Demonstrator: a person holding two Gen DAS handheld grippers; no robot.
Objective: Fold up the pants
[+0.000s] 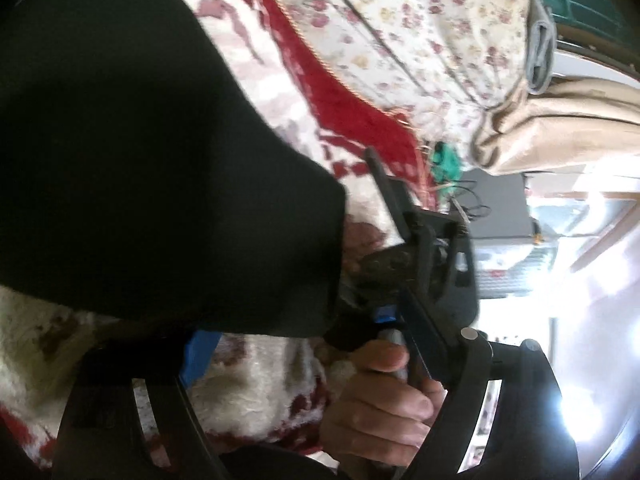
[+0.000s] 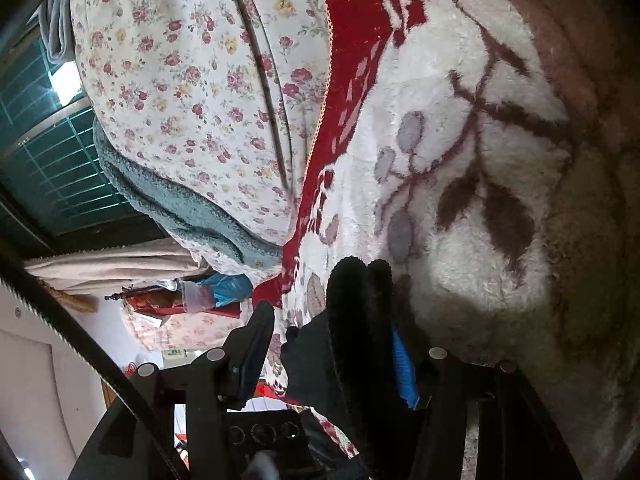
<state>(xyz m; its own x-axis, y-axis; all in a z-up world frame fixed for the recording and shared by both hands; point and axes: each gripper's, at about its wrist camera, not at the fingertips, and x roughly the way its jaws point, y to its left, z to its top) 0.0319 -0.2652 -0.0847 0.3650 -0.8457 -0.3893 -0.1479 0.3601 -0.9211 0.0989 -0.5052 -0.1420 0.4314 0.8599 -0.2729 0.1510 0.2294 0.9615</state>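
Note:
The black pants (image 1: 140, 160) fill the upper left of the left wrist view, lying over the white and red fleece blanket (image 1: 248, 380). My left gripper (image 1: 320, 340) has its jaws spread wide; the pants edge hangs between them, not pinched. The right gripper's body and the person's hand (image 1: 380, 412) show just beyond it. In the right wrist view, a bunched fold of the black pants (image 2: 356, 320) rests against the blue-padded right finger (image 2: 402, 368). The left finger (image 2: 256, 344) stands apart, so my right gripper (image 2: 332, 352) is open.
A floral quilt (image 2: 192, 92) with a teal fleece lining (image 2: 168, 200) is piled along the blanket's far side. Beige curtains (image 1: 560, 128) and a bright window lie beyond the bed. The red blanket border (image 2: 352, 60) runs beside the quilt.

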